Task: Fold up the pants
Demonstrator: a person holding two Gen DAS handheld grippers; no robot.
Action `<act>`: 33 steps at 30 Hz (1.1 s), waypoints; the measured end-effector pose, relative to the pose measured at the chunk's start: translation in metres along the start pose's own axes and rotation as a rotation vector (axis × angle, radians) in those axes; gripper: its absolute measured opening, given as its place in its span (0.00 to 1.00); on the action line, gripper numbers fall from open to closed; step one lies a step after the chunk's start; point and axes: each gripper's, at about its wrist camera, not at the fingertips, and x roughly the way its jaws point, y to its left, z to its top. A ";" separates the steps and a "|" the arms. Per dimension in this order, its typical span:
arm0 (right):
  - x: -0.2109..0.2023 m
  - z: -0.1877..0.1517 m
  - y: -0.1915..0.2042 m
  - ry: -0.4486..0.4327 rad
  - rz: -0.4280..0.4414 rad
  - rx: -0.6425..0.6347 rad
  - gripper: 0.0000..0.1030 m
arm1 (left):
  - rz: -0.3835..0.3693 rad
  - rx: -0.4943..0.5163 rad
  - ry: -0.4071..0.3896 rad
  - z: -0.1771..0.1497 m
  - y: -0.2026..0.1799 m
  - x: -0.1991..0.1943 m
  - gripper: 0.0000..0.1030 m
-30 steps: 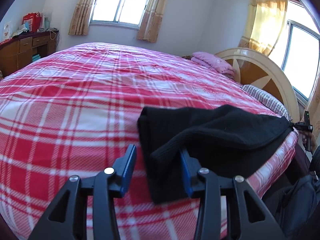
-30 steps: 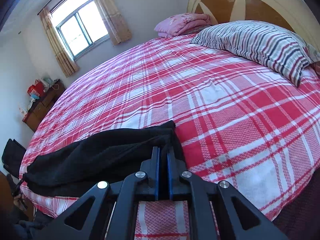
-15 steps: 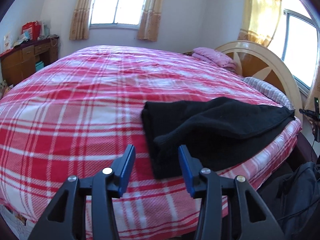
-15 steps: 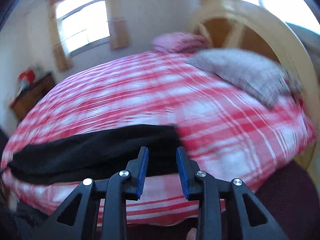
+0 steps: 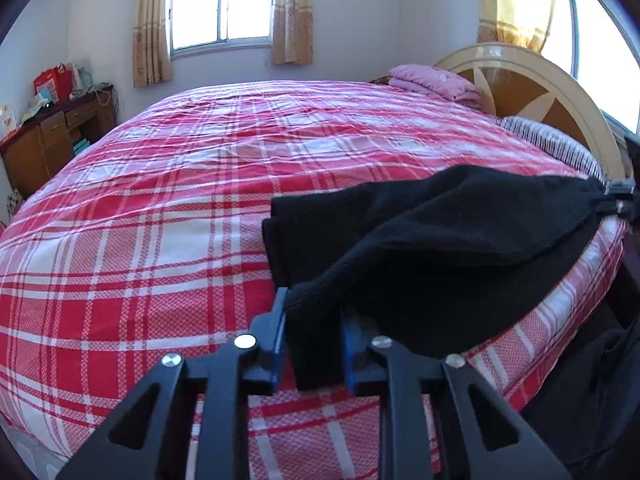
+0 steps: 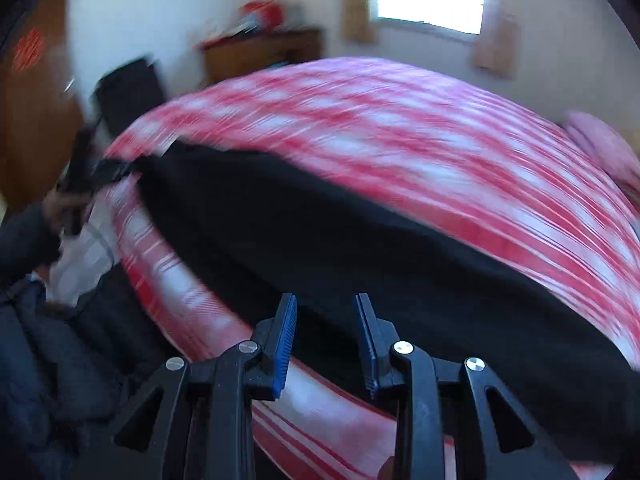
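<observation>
Pants [image 5: 440, 240] folded lengthwise near bed [image 5: 160, 200] edge; left gripper [image 5: 312, 336] closing on cuff, right gripper [image 6: 326, 336] apart, seemingly empty; crosswise fold remains.

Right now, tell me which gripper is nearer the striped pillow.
Right. The right gripper sits at the bed edge just below the striped pillow, at that end of the pants. The left gripper is closing on the pants' opposite end, away from it.

1 pr black pants [image 5: 440, 240] ahead of claws, 2 grippers: left gripper [image 5: 313, 340], right gripper [image 6: 326, 340]; 2 windows, 1 striped pillow [image 5: 552, 148] beyond.
</observation>
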 end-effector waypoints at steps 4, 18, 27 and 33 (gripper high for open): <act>0.046 0.013 0.038 0.057 0.013 -0.106 0.30 | -0.029 0.003 -0.036 0.000 0.000 -0.005 0.15; 0.055 0.032 0.057 0.048 0.020 -0.130 0.03 | -0.044 0.029 -0.179 0.019 0.010 -0.016 0.15; 0.067 0.001 0.066 0.130 0.034 -0.165 0.03 | -0.061 0.018 -0.136 -0.033 0.027 -0.014 0.15; 0.067 0.001 0.067 0.135 0.037 -0.154 0.04 | -0.004 -0.017 -0.080 -0.046 0.044 -0.008 0.15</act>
